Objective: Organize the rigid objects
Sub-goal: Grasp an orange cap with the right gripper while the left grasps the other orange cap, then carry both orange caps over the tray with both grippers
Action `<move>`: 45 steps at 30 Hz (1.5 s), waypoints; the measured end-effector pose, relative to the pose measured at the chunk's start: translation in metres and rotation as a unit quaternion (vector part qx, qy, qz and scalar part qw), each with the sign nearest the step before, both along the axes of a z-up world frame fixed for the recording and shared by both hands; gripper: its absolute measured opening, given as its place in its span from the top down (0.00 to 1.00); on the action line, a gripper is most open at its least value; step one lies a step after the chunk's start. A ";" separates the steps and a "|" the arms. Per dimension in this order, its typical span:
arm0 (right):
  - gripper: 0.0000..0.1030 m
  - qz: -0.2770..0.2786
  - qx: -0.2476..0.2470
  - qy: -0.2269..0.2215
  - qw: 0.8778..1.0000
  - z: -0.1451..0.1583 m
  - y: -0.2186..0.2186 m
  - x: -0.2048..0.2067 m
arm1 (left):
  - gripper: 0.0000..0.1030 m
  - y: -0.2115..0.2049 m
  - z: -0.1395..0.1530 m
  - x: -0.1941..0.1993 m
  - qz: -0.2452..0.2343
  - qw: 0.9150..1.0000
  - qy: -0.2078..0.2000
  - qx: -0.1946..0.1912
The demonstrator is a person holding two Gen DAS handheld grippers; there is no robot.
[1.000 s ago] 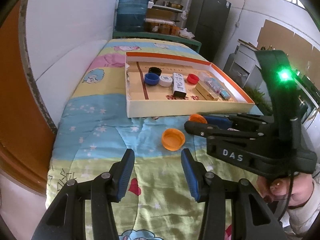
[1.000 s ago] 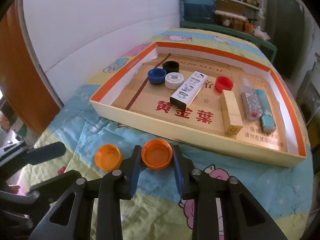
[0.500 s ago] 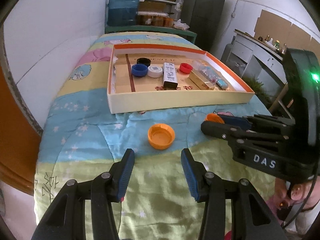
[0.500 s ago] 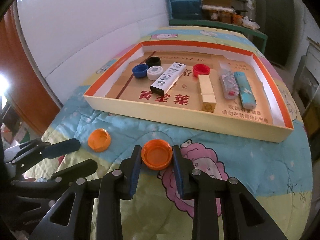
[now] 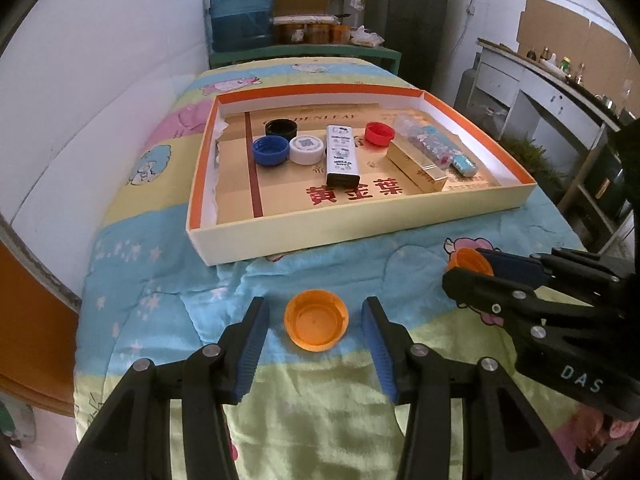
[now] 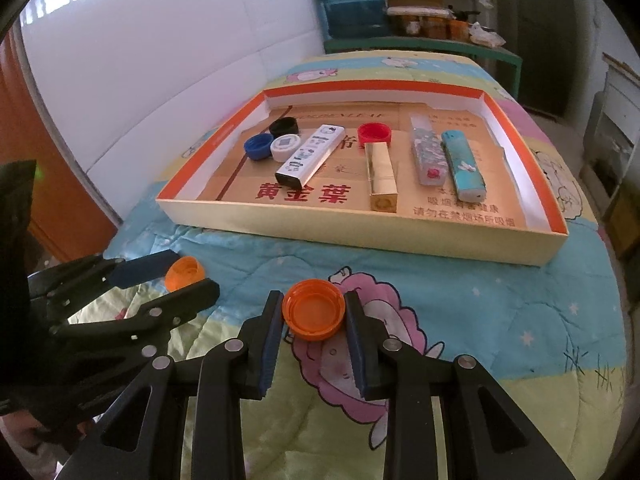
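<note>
Bedding in pastel cartoon print [image 5: 160, 280] carries everything we see. Our right gripper [image 6: 313, 328] pinches an orange plastic bottle cap [image 6: 313, 314] between its blue-padded fingers, open side up, just short of the shallow cardboard tray with orange rim [image 6: 360, 236]. Our left gripper [image 5: 315, 344] stands spread around a second orange plastic cap [image 5: 316, 325], which lies open side up on the quilt with a gap to each pad. In the tray lie a blue cap [image 5: 271, 151], a black cap [image 5: 282, 127], a white cap [image 5: 307, 149], a red cap [image 5: 379, 133], a white printed box [image 5: 341, 155], a gold box [image 5: 418, 165], a clear patterned case [image 5: 424, 140] and a turquoise lighter [image 5: 464, 165]. Both orange caps sit outside it, on the near side.
</note>
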State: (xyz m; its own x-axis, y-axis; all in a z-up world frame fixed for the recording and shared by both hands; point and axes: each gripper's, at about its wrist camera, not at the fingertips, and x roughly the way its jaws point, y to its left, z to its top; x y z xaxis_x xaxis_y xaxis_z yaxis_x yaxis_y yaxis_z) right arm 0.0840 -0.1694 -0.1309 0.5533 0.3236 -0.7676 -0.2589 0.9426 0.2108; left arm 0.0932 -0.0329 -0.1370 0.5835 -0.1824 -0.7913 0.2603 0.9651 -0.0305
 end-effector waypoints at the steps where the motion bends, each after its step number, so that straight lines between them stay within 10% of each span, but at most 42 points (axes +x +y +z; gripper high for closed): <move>1: 0.70 0.000 0.000 0.000 1.000 0.000 0.000 0.000 | 0.53 -0.001 0.000 0.000 0.001 1.000 -0.001 0.001; 9: 0.70 -0.001 -0.002 0.001 1.000 0.001 0.000 -0.001 | 0.70 0.000 0.001 -0.002 0.005 1.000 -0.004 0.001; 45: 0.70 -0.002 0.006 -0.045 0.999 0.048 -0.001 0.011 | 0.70 0.015 0.057 0.017 0.007 0.997 -0.048 -0.064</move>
